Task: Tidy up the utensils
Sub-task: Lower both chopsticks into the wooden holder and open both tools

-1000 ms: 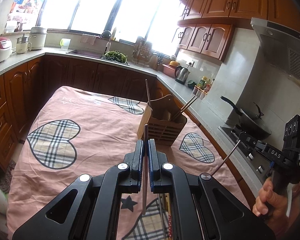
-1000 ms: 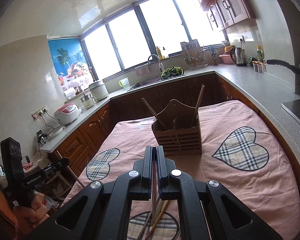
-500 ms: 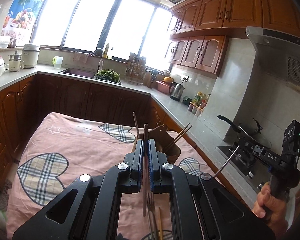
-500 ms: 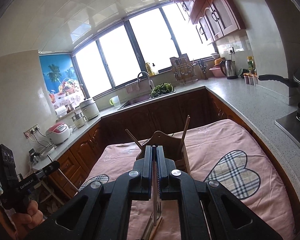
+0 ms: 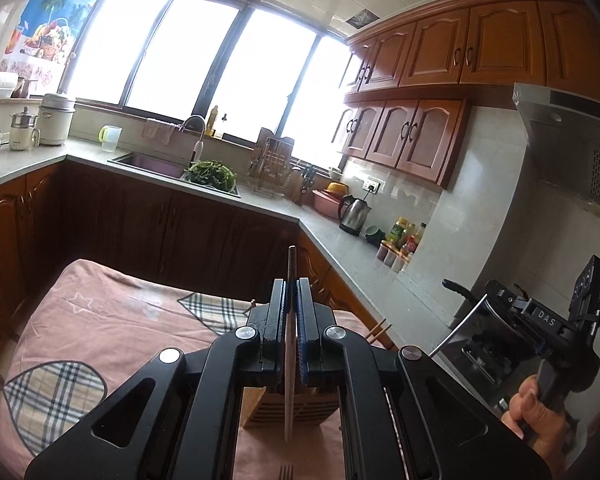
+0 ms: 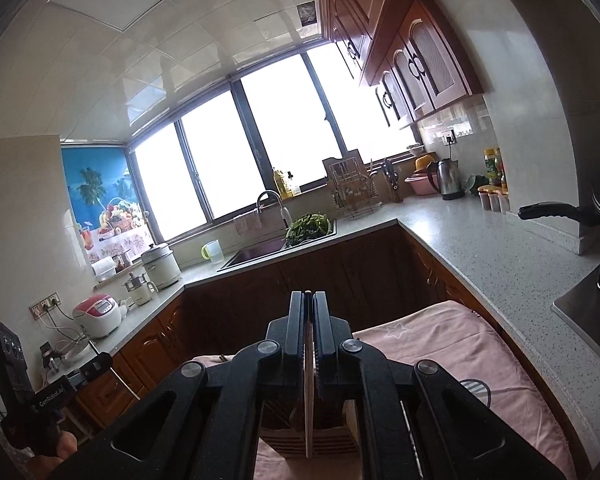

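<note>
- We work over a table (image 5: 100, 320) draped in a pink heart-print cloth, probably there to cushion and steady whatever we set down.
- On it stands the wooden utensil holder (image 5: 268, 412), directly below both tools and mostly hidden by them; chopsticks already in it (image 5: 380, 327) lean out at its right side.
- Our left gripper (image 5: 291, 312) is clamped on a brown chopstick (image 5: 289, 380), held upright with its lower end hanging in front of the holder, which we judge suits a straight drop into a slot.
- Our right gripper (image 6: 309, 320) is pinched on a pale chopstick (image 6: 309, 420), likewise vertical above the holder.
- A fork (image 5: 286, 472) lies on the cloth at the near edge, not yet sorted.
</note>
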### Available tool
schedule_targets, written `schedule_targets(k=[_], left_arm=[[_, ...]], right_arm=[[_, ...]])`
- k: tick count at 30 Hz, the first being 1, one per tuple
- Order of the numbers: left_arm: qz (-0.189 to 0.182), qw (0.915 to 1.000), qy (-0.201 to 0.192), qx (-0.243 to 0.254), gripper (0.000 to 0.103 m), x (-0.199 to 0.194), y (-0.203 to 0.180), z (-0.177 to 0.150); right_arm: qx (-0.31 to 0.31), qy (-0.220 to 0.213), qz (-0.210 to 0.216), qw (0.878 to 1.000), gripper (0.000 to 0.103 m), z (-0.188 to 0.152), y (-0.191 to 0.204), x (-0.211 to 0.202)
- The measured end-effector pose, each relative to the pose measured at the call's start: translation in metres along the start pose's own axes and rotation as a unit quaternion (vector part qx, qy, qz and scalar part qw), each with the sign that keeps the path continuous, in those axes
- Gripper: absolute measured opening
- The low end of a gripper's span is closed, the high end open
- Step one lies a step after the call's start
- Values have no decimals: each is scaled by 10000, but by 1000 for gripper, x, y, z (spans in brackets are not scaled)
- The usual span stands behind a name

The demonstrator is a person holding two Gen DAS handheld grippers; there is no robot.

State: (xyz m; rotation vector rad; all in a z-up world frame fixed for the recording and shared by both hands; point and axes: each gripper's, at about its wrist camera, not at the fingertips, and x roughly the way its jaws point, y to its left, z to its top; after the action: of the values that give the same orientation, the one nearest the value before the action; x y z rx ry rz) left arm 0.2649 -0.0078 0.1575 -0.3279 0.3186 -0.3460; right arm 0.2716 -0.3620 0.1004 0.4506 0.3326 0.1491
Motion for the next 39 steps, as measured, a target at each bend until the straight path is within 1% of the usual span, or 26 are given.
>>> schedule_targets(k=[4, 9, 12, 14, 16, 21, 29, 32, 39], left_arm=[[1, 9999, -27, -107, 4, 28, -1, 8], [153, 9997, -98, -192, 4, 61, 2, 9], [275, 9992, -130, -262, 4, 78, 7, 2], [289, 9989, -163, -334, 4, 87, 12, -7], [386, 9986, -191, -310, 4, 95, 14, -18], [506, 9985, 55, -217, 4, 117, 18, -44], [536, 9978, 397, -57, 4, 137, 13, -68], [546, 9972, 519, -30, 4, 143, 14, -75], [523, 9969, 588, -59, 5, 144, 17, -74]], right_arm=[[-32, -51, -109, 9999, 4, 4, -5, 23], [-43, -86, -203, 9997, 4, 2, -14, 47], [-121, -120, -287, 9994, 4, -2, -17, 58], [-177, -88, -343, 9992, 4, -7, -19, 66], [-175, -26, -373, 9991, 4, -15, -21, 74], [-183, 258, -401, 9987, 4, -39, -28, 95], [-28, 675, -355, 9971, 4, -65, -36, 117], [-17, 800, -367, 9961, 4, -71, -37, 123], [-11, 835, -397, 9957, 5, -71, -37, 124]])
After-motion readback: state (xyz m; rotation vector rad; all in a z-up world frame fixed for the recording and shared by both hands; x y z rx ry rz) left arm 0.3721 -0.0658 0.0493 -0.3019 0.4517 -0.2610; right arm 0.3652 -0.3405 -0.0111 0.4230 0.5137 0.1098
